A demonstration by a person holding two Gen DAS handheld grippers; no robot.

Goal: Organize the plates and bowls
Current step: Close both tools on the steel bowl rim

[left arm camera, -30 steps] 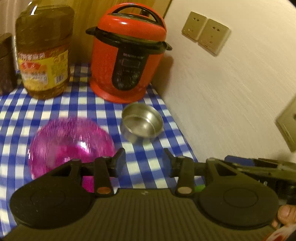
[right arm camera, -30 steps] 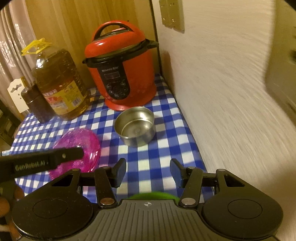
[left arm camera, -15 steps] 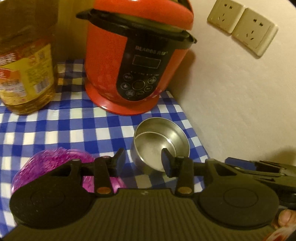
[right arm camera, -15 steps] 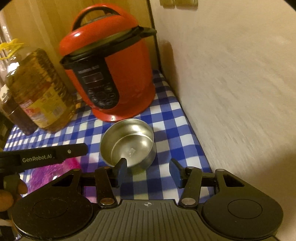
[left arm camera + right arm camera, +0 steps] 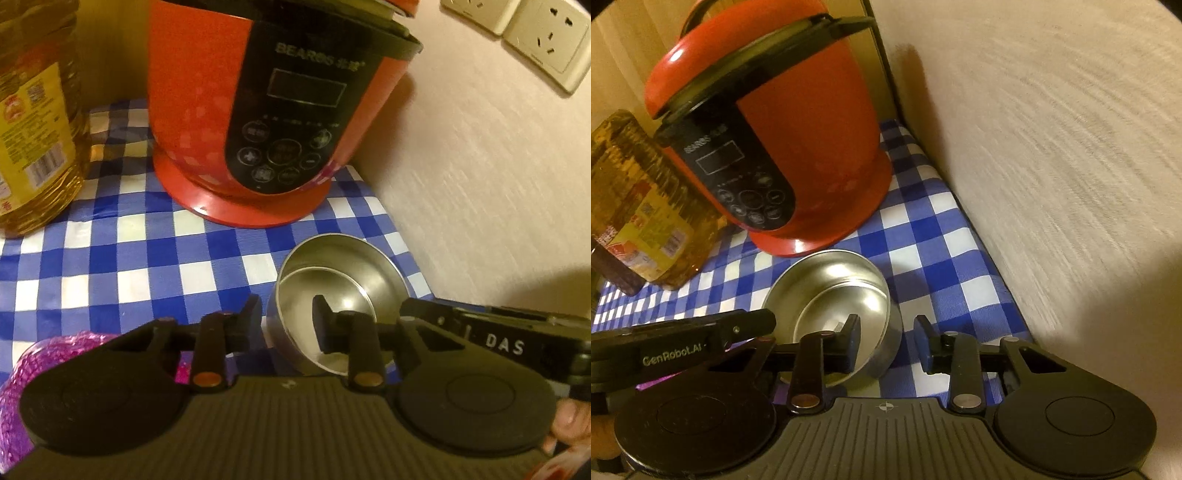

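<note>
Both hand-held grippers, left (image 5: 284, 321) and right (image 5: 886, 341), half-spread and just closing, each astride one side wall of the steel bowl (image 5: 831, 291) on the checked desk (image 5: 923, 236), not yet pinching.

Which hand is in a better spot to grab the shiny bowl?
Both straddle the bowl's wall, narrowing, not yet pinching. I'd pick the right gripper; the left gripper sits nearer the pink dish.
</note>
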